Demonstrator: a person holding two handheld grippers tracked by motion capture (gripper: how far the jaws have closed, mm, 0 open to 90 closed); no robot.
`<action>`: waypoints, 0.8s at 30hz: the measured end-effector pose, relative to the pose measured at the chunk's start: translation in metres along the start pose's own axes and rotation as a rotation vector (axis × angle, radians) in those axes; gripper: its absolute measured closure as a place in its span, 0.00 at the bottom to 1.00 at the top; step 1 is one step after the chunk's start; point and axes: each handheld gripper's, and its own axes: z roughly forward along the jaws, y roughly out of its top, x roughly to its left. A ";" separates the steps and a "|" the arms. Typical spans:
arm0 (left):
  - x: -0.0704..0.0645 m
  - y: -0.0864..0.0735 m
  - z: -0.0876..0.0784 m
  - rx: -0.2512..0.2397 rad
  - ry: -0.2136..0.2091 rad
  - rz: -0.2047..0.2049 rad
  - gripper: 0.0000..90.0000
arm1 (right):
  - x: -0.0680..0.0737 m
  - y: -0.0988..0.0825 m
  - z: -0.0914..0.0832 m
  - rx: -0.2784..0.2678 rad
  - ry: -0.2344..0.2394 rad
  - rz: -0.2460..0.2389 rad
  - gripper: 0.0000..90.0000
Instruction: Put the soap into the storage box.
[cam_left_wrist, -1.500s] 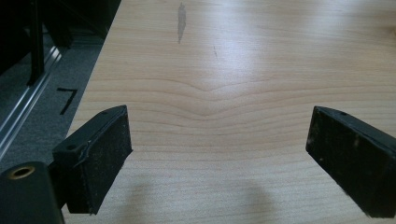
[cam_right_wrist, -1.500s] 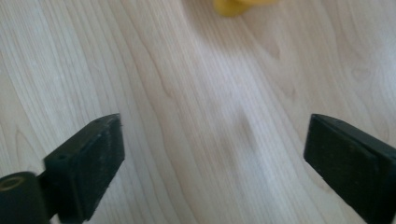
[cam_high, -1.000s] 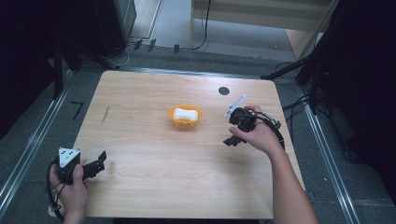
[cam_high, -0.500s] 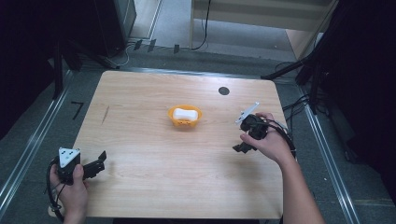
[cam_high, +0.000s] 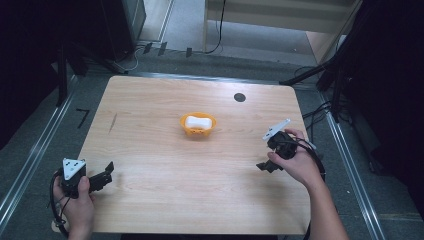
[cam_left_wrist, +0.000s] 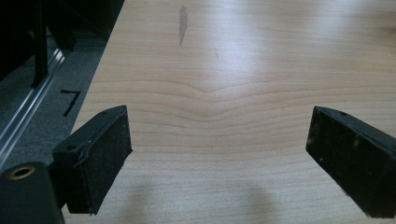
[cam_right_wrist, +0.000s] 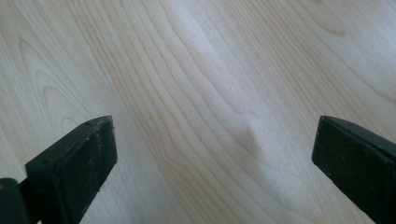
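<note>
A small orange bowl (cam_high: 199, 126) with a white block (cam_high: 195, 121) in it sits near the middle of the wooden table (cam_high: 150, 115). My left gripper (cam_high: 102, 176) rests at the table's front left corner, held by a hand, jaws open with bare wood between them (cam_left_wrist: 219, 154). My right gripper (cam_high: 265, 165) is held over the right side of the table, tilted down toward the wood, well to the right of the bowl. Its jaws stand wide open over bare tabletop (cam_right_wrist: 215, 158).
A dark round hole (cam_high: 239, 97) marks the table's far right part. Metal rails (cam_high: 30, 165) run along the floor on both sides. Black stands and cables (cam_high: 325, 80) crowd the floor at the right edge. A dark streak (cam_left_wrist: 182, 23) marks the wood ahead of the left gripper.
My right gripper has moved to the right and toward the table's front, farther from the bowl. The left gripper has stayed in place.
</note>
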 end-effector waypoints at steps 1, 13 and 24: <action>0.000 0.000 0.000 0.000 0.000 0.000 0.08 | 0.000 -0.003 0.000 -0.005 -0.001 0.007 0.00; -0.001 0.000 0.000 0.001 0.001 0.006 0.08 | 0.007 -0.048 -0.003 -0.060 -0.028 0.075 0.00; -0.001 0.000 0.000 0.000 0.001 0.007 0.08 | 0.019 -0.092 -0.003 -0.109 -0.067 0.134 0.00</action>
